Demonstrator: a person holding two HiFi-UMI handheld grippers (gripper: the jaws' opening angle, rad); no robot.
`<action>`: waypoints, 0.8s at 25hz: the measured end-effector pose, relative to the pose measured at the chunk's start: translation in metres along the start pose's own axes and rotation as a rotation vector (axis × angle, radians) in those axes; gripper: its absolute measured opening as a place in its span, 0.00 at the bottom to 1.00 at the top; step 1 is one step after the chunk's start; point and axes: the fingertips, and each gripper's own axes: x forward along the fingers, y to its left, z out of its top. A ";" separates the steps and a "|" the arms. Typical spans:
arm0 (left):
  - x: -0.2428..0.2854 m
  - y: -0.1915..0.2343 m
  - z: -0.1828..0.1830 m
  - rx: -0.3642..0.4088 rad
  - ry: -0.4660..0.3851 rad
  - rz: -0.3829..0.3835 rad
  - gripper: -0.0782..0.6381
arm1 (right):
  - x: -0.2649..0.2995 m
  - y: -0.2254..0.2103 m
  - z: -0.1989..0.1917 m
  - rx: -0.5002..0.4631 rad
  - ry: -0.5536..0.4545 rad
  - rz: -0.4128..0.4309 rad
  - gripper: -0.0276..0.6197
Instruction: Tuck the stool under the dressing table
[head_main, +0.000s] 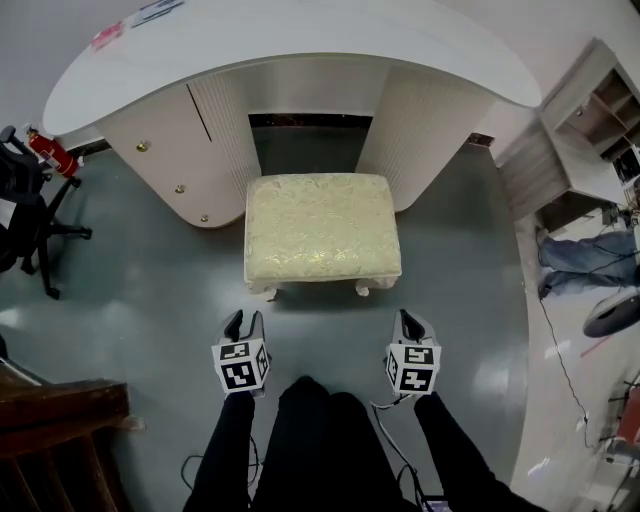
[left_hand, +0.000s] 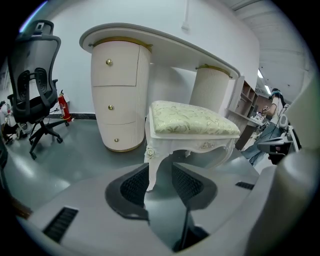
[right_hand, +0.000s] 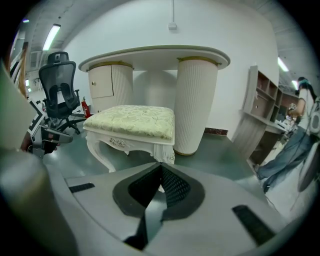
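Note:
The stool (head_main: 322, 232), white carved legs with a pale green patterned cushion, stands on the grey floor right before the kneehole (head_main: 310, 145) of the white curved dressing table (head_main: 290, 40). Its far part reaches between the two ribbed pedestals. My left gripper (head_main: 243, 325) hovers just short of the stool's near left corner, open and empty. In the left gripper view the stool's (left_hand: 192, 120) leg shows beyond the gap between the left gripper's (left_hand: 160, 167) pads. My right gripper (head_main: 412, 325) sits short of the near right corner, shut with nothing in it. Its tips (right_hand: 161, 169) meet below the stool (right_hand: 132, 120).
A black office chair (head_main: 35, 210) and a red fire extinguisher (head_main: 48, 150) stand at the left. A shelf unit (head_main: 590, 130) and a person's jeans-clad legs (head_main: 585, 260) are at the right. A dark wooden piece (head_main: 60, 420) lies at lower left. Cables trail on the floor at the right.

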 end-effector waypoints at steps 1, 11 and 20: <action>0.006 0.002 -0.005 -0.001 -0.003 0.001 0.30 | 0.006 0.000 -0.005 0.001 -0.002 -0.004 0.05; 0.058 0.013 -0.043 0.028 -0.062 -0.010 0.21 | 0.069 0.007 -0.038 -0.020 -0.086 0.010 0.05; 0.087 0.018 -0.060 0.050 -0.123 -0.014 0.12 | 0.109 0.008 -0.055 -0.051 -0.147 0.010 0.05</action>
